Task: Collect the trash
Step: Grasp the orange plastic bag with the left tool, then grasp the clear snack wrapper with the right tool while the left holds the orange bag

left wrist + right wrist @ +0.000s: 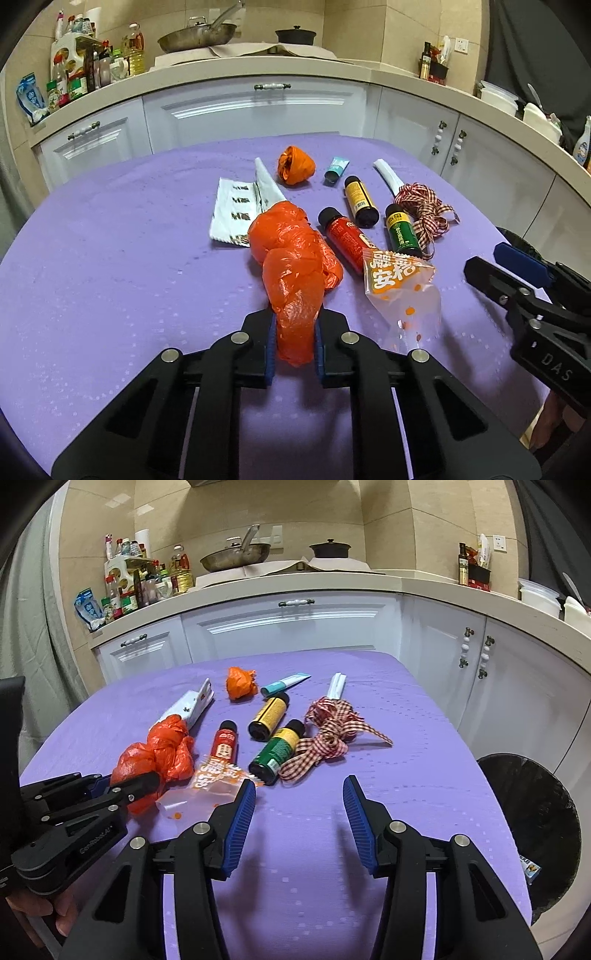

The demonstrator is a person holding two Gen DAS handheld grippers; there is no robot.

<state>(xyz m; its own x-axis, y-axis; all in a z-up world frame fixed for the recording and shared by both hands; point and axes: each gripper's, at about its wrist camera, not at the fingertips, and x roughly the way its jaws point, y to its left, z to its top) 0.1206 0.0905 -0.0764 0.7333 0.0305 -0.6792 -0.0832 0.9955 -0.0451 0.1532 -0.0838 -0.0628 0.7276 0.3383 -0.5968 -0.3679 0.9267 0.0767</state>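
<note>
Clamping a crumpled orange bag (295, 273), the left gripper (294, 343) starts cleanup; right gripper (299, 812) gapes empty w/ bottles, ribbon (325, 734), wrappers still on table (424, 775), bin (535, 823) alongside.

"DAS" is printed on the right gripper (517, 273); "CenRobot.AI" is printed on the left gripper (122, 786); large white Chinese characters, "安" among them, are borne by the clear snack wrapper (400, 284).

Crinkled glossy orange plastic bag (295, 258) on matt purple embossed cloth (110, 258)
</note>
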